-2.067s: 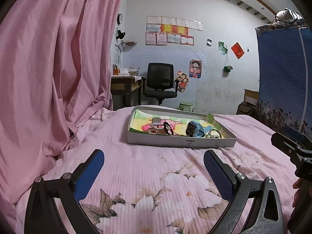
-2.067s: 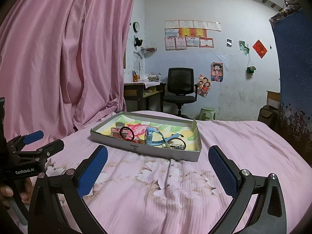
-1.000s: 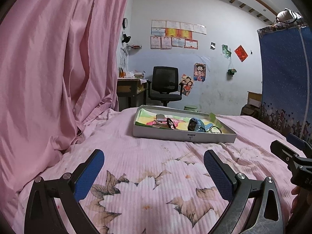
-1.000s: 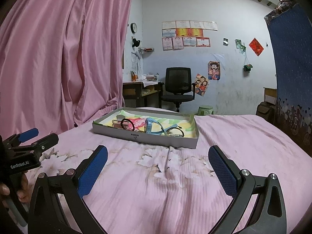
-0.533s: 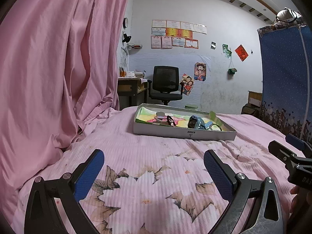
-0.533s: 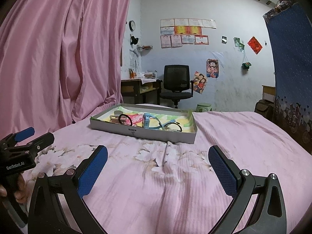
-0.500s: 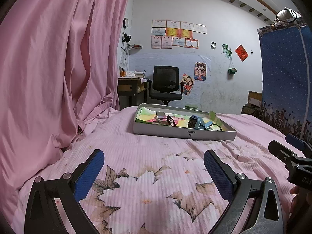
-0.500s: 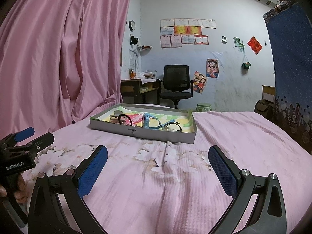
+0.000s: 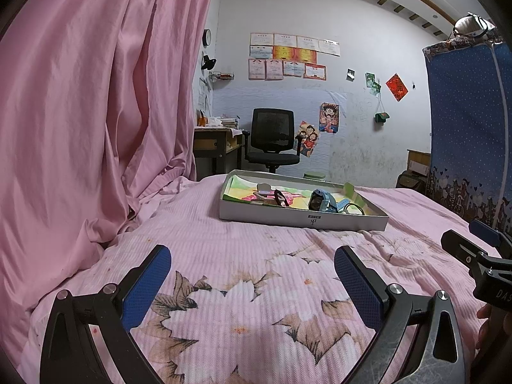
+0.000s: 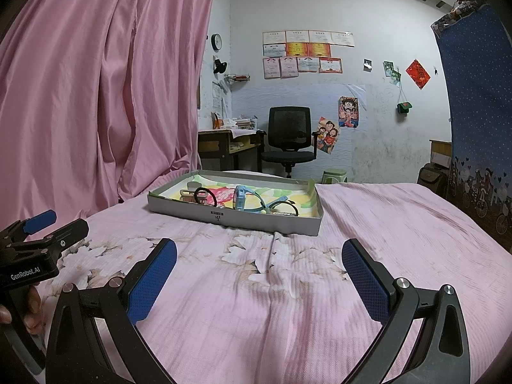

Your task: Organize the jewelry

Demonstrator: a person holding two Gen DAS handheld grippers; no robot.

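A shallow grey box point(image 9: 300, 220) point(image 10: 230, 217) lies on the pink flowered bedspread, well ahead of both grippers. Inside it are a light blue watch point(image 9: 320, 201) point(image 10: 243, 200), a black hair tie point(image 9: 279, 197) point(image 10: 204, 196), another black ring point(image 10: 287, 208) and a beige clip point(image 10: 186, 194). My left gripper point(image 9: 252, 270) stands open low over the bedspread, nothing between its blue pads. My right gripper point(image 10: 259, 265) is open too and holds nothing. Each gripper shows at the edge of the other's view.
A pink curtain point(image 9: 89, 112) hangs along the left and drapes onto the bed. A blue patterned cloth point(image 9: 470, 128) hangs at the right. Beyond the bed stand a black office chair point(image 9: 272, 140) and a desk point(image 9: 217, 147). Part of a hand point(image 10: 28, 304) grips the left handle.
Both views dropped lower and pulled back slightly from the box over two seconds. In the last half second almost nothing moved. Both grippers stayed open.
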